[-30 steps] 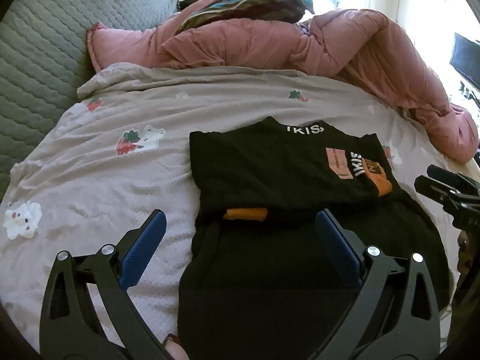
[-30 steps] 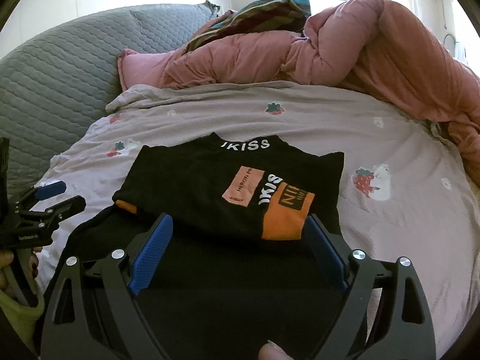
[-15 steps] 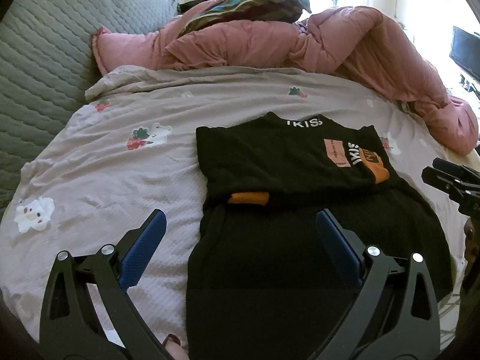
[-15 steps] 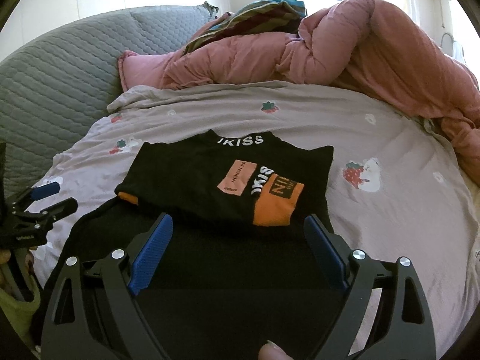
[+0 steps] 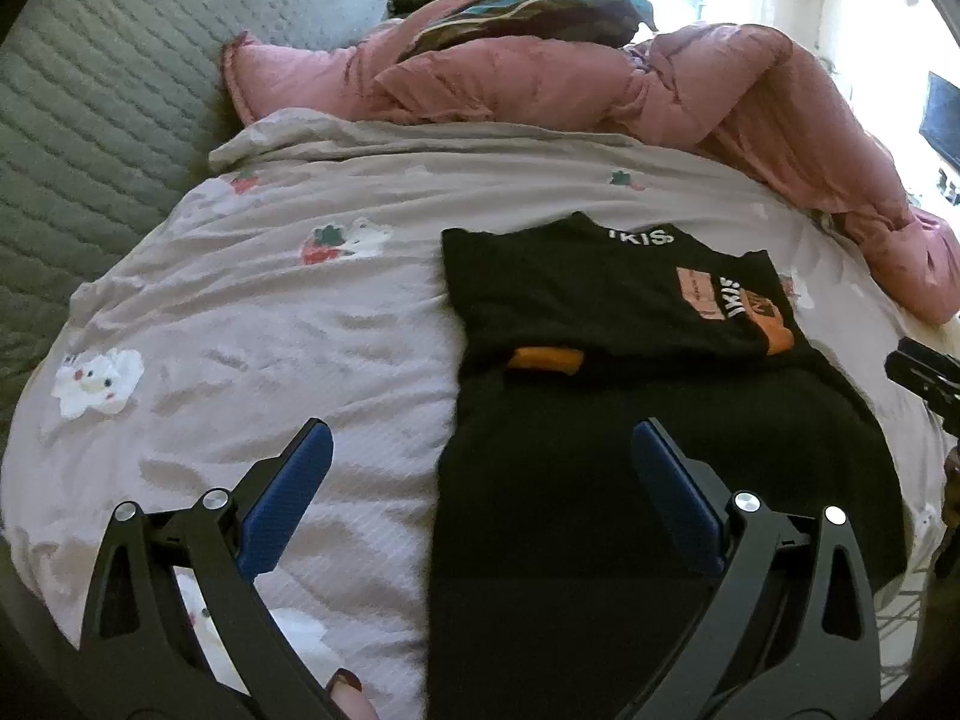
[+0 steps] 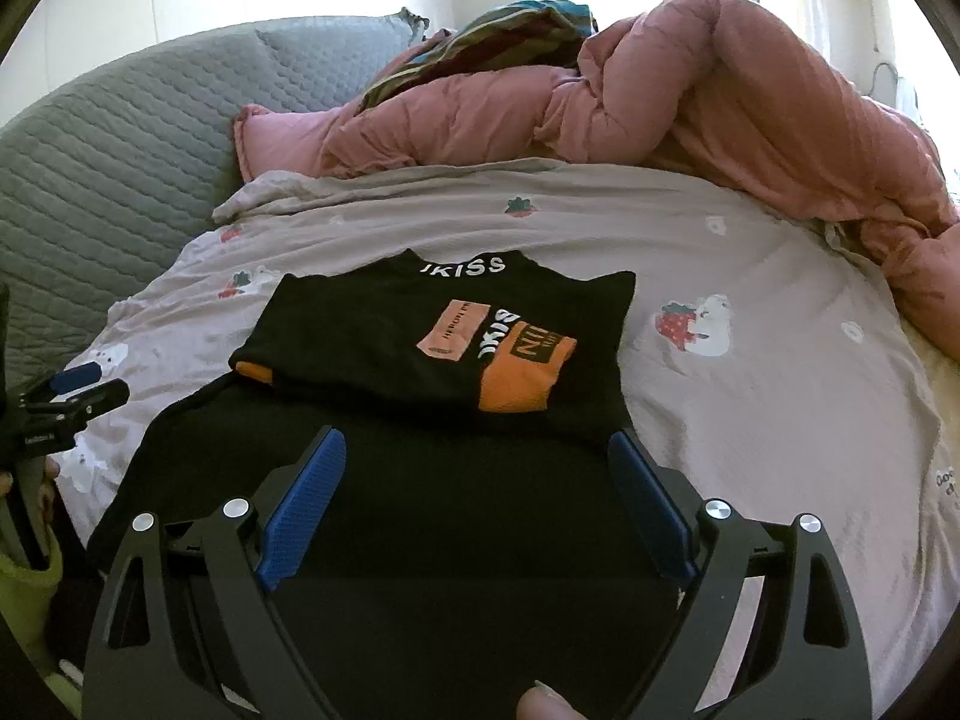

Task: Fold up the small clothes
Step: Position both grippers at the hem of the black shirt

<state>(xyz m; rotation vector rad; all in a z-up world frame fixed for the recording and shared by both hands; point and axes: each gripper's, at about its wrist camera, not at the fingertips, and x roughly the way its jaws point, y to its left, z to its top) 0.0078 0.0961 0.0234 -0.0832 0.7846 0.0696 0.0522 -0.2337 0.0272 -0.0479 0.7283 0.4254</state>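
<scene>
Clothing lies on the bed: 1 black T-shirt (image 6: 456,360), partly folded, its upper part turned down so that the orange print faces up, on a pale sheet (image 5: 288,348) with strawberry pictures. Both tongs stand wide and hold nothing. The left gripper (image 5: 480,462) hangs over the left edge of the shirt; the right gripper (image 6: 477,468) hangs over its lower black part. A pink duvet (image 6: 690,96) is bunched behind, near a grey quilted headboard (image 5: 90,90).

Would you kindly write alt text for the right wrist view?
A black T-shirt with orange patches lies partly folded on a strawberry-print bedsheet. The open right claw hovers over its near half, holding nothing. A pink duvet is heaped behind.
</scene>
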